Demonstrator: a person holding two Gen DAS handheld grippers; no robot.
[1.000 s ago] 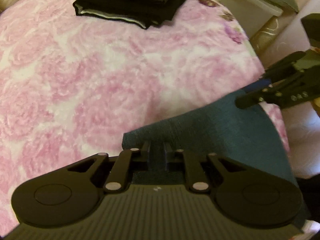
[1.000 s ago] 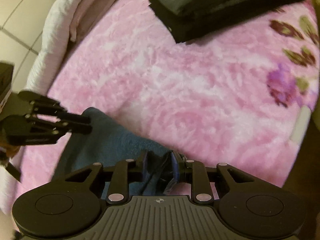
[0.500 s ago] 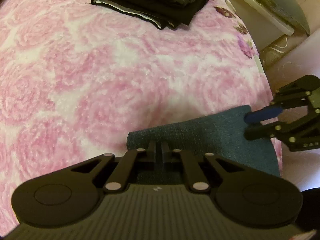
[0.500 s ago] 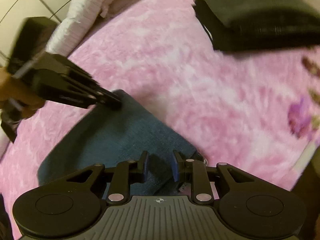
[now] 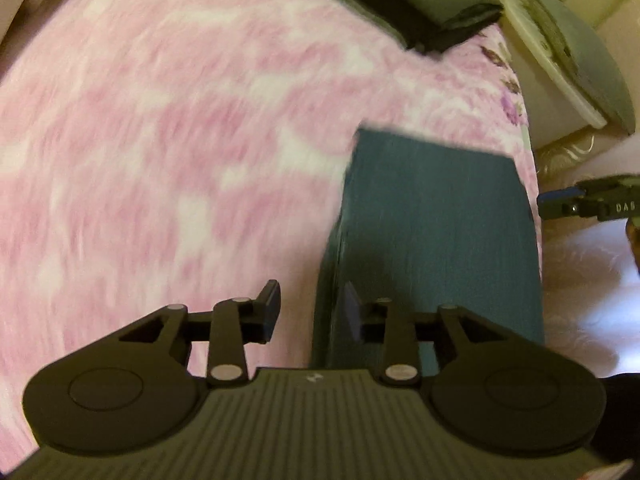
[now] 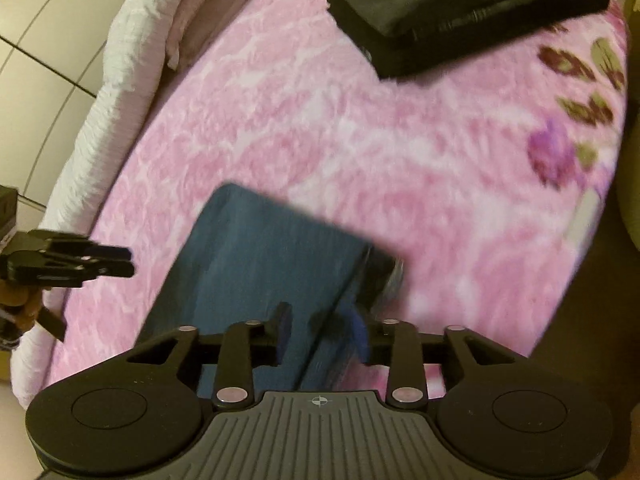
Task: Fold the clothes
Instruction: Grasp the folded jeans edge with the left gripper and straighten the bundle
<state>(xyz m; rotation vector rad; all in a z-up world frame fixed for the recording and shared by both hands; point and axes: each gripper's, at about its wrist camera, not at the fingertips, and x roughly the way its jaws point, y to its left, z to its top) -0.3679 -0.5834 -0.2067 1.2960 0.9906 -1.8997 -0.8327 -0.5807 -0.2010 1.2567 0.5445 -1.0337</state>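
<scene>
Closest in, the left gripper [image 5: 310,310] hangs over the near left edge of a folded dark teal garment [image 5: 436,232], a long rectangle of ribbed-looking cloth lying flat on the fluffy pink and white blanket [image 5: 168,128]. Its jaws are opening; they stand partly apart with nothing pressed between the pads, one finger over the pink pile and the other over the teal cloth. From the right wrist view, the right gripper [image 6: 322,330] sits above the near right side of the same teal garment [image 6: 256,256], where a folded edge runs as a dark crease down toward the camera. Those jaws are opening too, a moderate gap between them, and the cloth lies beneath them rather than pinched. Both views are smeared by motion, so fine detail on the fabric is hard to read.

Each gripper shows at the edge of the other's view, held in a hand [image 6: 16,304] off to the side of the garment.

Farther across the blanket a stack of folded black and dark grey clothes [image 6: 460,8] rests well apart from the teal piece. A purple and green flower print [image 6: 560,152] marks the blanket's right border. Beyond the left edge lies a rumpled white cover [image 6: 120,64], and past that pale floor tiles [image 6: 36,28].
</scene>
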